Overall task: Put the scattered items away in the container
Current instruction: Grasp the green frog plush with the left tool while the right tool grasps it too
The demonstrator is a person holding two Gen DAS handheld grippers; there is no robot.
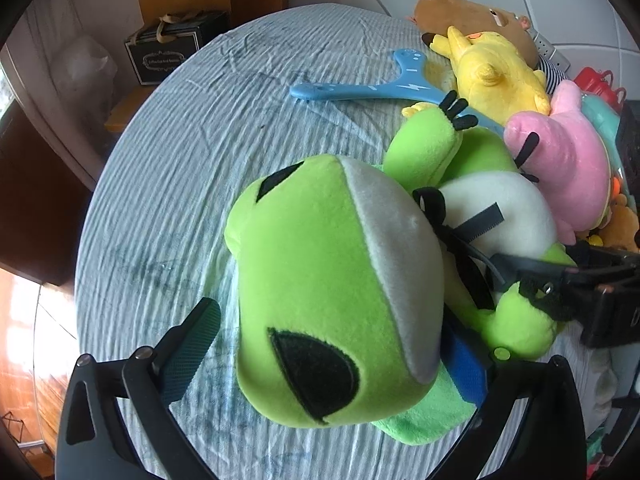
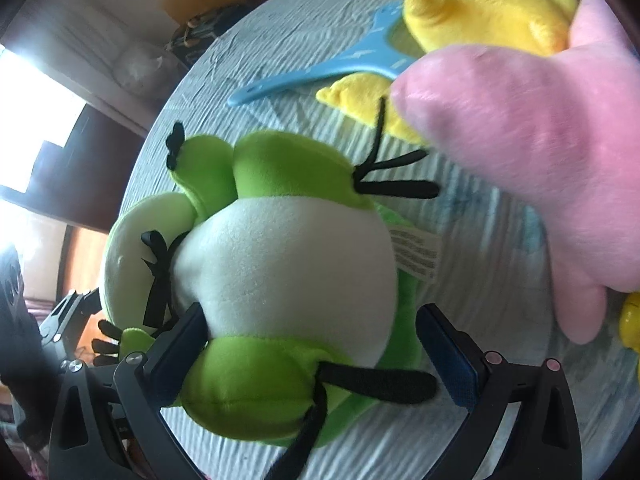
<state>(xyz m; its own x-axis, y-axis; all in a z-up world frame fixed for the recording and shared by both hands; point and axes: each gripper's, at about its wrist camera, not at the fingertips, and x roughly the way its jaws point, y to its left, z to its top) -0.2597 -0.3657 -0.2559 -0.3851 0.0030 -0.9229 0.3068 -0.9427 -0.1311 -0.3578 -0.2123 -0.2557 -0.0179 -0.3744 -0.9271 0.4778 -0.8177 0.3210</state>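
Nearest: left gripper (image 1: 332,356) spread wide, straddling the head of the green frog plush (image 1: 320,288), pads clear of the fabric on the visible side. Right gripper (image 2: 316,348) spread too, astride the white belly and one leg, left pad touching or nearly so, no squeeze seen. Plush lying on the striped bed sheet (image 1: 168,184), long axis running head to feet across from left gripper toward right. Left nearer the head, right nearer the legs. Beyond: pink plush (image 1: 560,160), blue boomerang (image 1: 360,90), yellow plush (image 1: 496,68). Container not identifiable.
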